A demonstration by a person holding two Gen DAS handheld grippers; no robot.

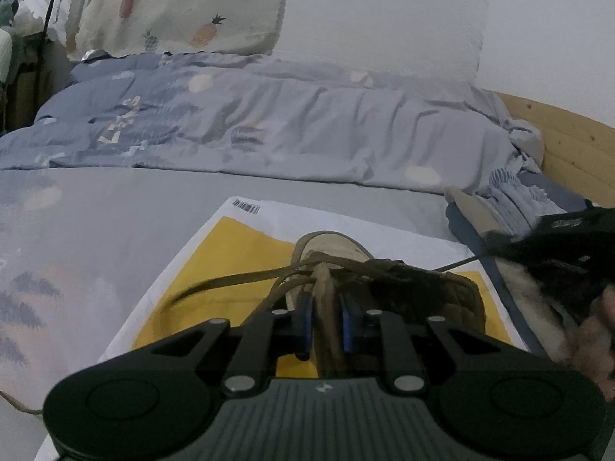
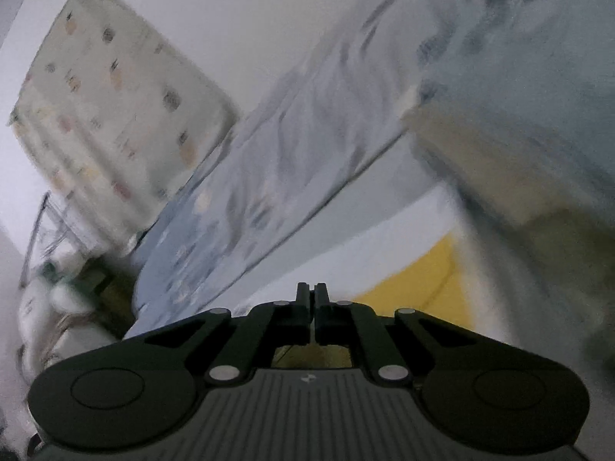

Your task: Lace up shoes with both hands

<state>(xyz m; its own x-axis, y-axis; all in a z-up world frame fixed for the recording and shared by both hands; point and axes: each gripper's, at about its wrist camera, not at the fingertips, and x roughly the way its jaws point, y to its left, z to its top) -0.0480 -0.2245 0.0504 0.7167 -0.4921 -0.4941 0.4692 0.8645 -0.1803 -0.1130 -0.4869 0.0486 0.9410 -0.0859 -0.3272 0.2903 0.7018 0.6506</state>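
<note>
A tan shoe (image 1: 334, 247) with brown laces (image 1: 230, 282) lies on a yellow and white sheet (image 1: 230, 249) on the bed. My left gripper (image 1: 326, 299) is shut on the shoe's upright tongue, which sits between its blue pads (image 1: 303, 319). At the right edge is the dark right gripper (image 1: 496, 247), and a thin lace strand (image 1: 457, 265) runs taut from the shoe to its tips. In the blurred right wrist view the right gripper (image 2: 312, 292) has its jaws pressed together, with no lace visible there. The shoe is a tan blur (image 2: 484, 169) on the right of that view.
A crumpled blue quilt (image 1: 269, 126) lies across the bed behind the shoe. A pineapple-print cloth (image 1: 180, 7) hangs at the back left. A wooden bed frame (image 1: 569, 146) stands at the right. A hand (image 1: 599, 330) shows at the right edge.
</note>
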